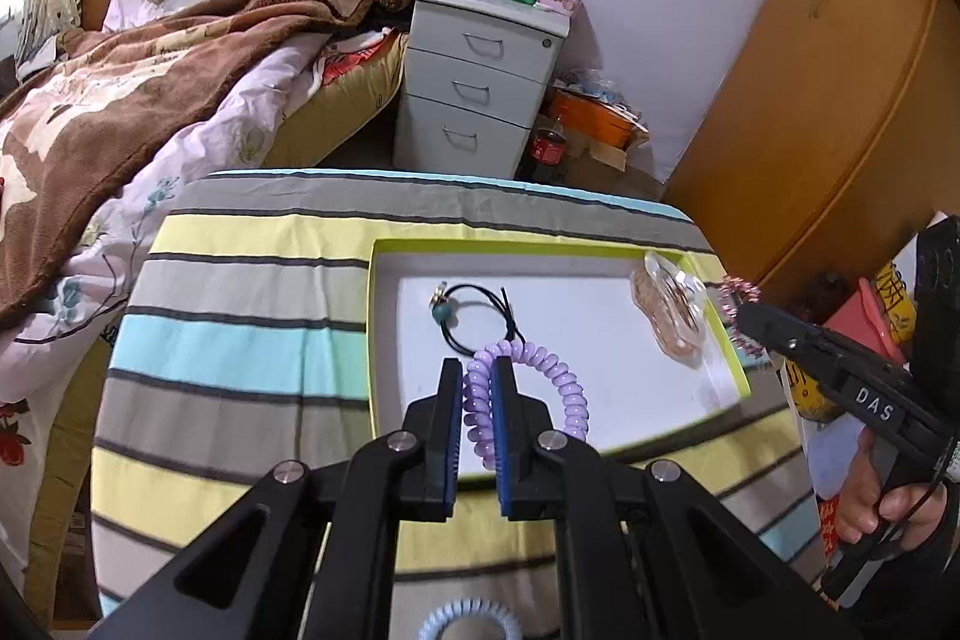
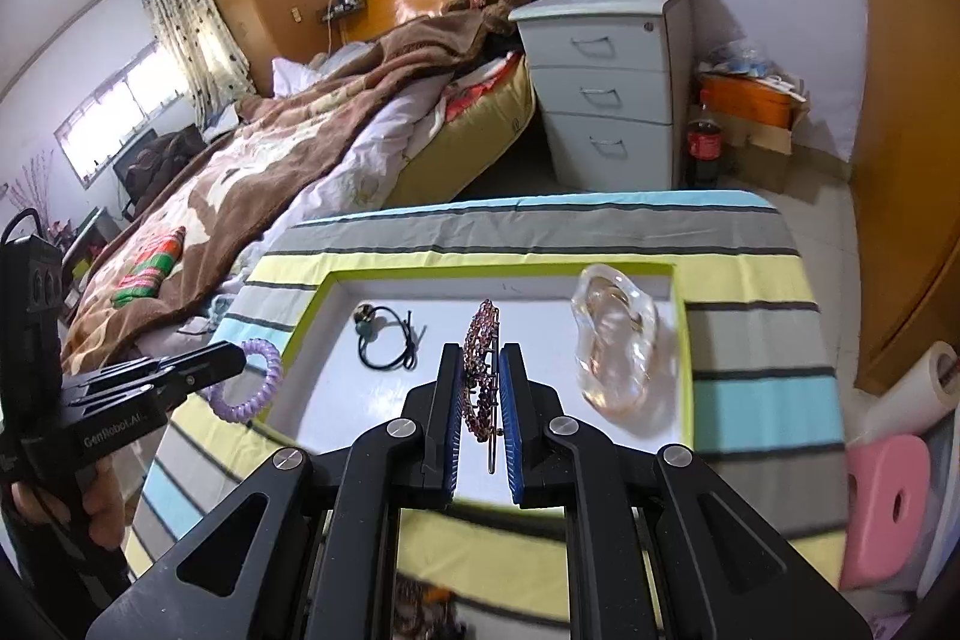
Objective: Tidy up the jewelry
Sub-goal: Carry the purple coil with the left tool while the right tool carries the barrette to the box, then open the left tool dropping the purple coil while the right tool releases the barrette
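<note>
My left gripper (image 1: 478, 370) is shut on a purple spiral hair tie (image 1: 564, 382), held above the near left part of a white tray with a green rim (image 1: 552, 247). My right gripper (image 2: 482, 355) is shut on a pink beaded hair clip (image 2: 480, 370) over the tray's (image 2: 498, 271) middle. In the tray lie a black elastic cord with a teal bead (image 1: 474, 316) and a clear glass dish (image 1: 669, 304) at its right side. The right wrist view shows the left gripper (image 2: 237, 358) with the purple tie (image 2: 252, 388) at the tray's left edge.
The tray sits on a striped cloth-covered table (image 1: 240, 340). A bed with a brown blanket (image 1: 150, 100) stands to the left, a grey drawer unit (image 1: 480, 88) behind. A pale blue spiral tie (image 1: 462, 622) lies near the front edge. A pink stool (image 2: 888, 508) stands right.
</note>
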`<state>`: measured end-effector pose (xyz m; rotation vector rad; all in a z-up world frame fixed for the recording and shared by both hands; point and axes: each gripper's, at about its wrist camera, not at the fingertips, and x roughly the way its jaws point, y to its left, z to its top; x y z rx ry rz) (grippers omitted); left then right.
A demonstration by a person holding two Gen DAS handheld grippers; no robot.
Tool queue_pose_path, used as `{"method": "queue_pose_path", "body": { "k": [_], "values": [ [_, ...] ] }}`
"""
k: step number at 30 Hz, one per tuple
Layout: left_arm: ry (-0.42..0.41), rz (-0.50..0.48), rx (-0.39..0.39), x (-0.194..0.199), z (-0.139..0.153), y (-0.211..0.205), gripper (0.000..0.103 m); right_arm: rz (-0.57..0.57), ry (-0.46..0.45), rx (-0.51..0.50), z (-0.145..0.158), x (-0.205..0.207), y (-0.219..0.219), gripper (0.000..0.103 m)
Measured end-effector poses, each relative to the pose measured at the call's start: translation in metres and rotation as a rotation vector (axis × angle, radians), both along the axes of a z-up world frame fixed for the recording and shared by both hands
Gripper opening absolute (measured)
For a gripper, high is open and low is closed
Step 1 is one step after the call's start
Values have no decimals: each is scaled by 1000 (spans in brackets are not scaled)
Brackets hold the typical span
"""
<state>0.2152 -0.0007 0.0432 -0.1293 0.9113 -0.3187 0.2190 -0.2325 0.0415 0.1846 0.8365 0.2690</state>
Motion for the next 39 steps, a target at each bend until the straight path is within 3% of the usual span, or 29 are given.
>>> {"method": "queue_pose_path", "body": {
  "k": [13, 25, 39],
  "values": [
    [61, 22, 8, 39, -37, -11, 10, 41, 130, -80, -46, 75, 24, 12],
    [120, 25, 54, 48, -66, -18, 10, 40, 183, -143, -69, 91, 29, 12],
    [138, 36, 58, 52, -71, -19, 10, 32, 181, -143, -71, 94, 28, 13]
  ]
}}
